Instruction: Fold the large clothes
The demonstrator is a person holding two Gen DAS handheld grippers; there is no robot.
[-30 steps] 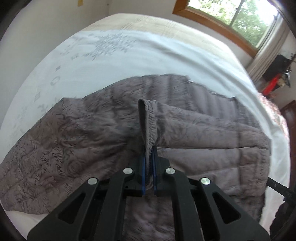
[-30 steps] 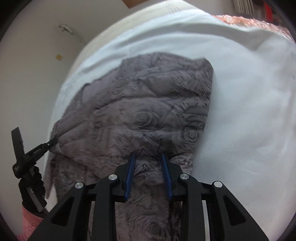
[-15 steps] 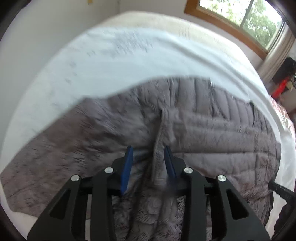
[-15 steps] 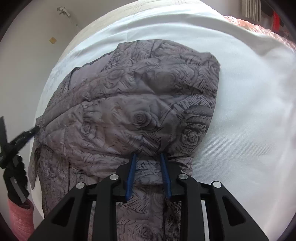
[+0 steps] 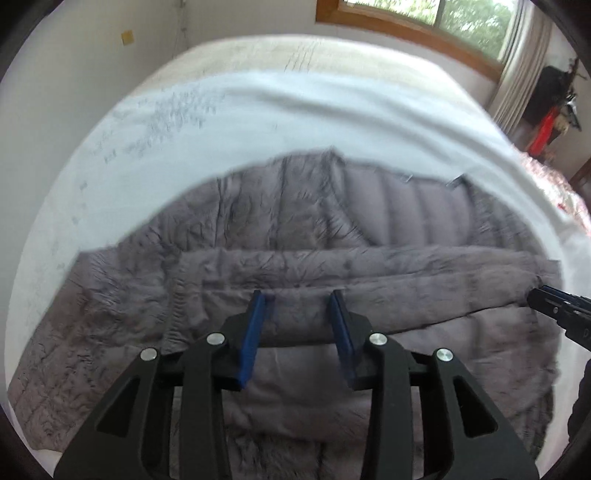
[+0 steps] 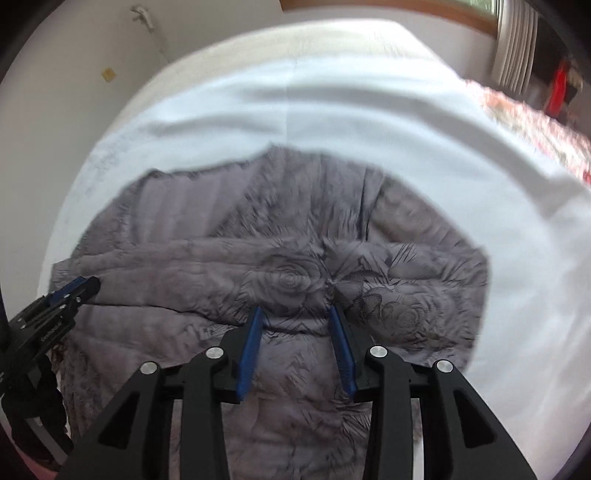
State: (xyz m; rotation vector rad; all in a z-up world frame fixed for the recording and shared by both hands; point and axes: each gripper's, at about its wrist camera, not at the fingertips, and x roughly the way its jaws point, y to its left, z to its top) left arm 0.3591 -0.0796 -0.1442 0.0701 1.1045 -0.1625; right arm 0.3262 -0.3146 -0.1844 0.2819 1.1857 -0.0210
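A grey-mauve quilted jacket (image 5: 332,221) with a rose pattern lies spread on the white bed sheet (image 5: 258,118). One sleeve (image 5: 369,266) is folded flat across its body. My left gripper (image 5: 296,295) hovers over that sleeve with its jaws opening; the fabric lies beneath them and the pads do not press on it. At the right edge of this view the right gripper (image 5: 554,306) shows. In the right wrist view the right gripper (image 6: 295,310) stands over the jacket (image 6: 258,221), its jaws opening, with a bunched crease just ahead of its tips. The left gripper (image 6: 74,291) is at the left edge.
The sheet (image 6: 369,110) stretches wide beyond the jacket. A wood-framed window (image 5: 424,18) and a curtain (image 5: 524,74) are at the far side. Red and black items (image 5: 546,125) stand at the right. A pink patterned cover (image 6: 535,118) lies along the bed's right side.
The left gripper has let go of the sleeve cuff it pinched upright; the sleeve now lies flat across the jacket. The right gripper's jaws have widened over the fabric. Both hands have shifted sideways.
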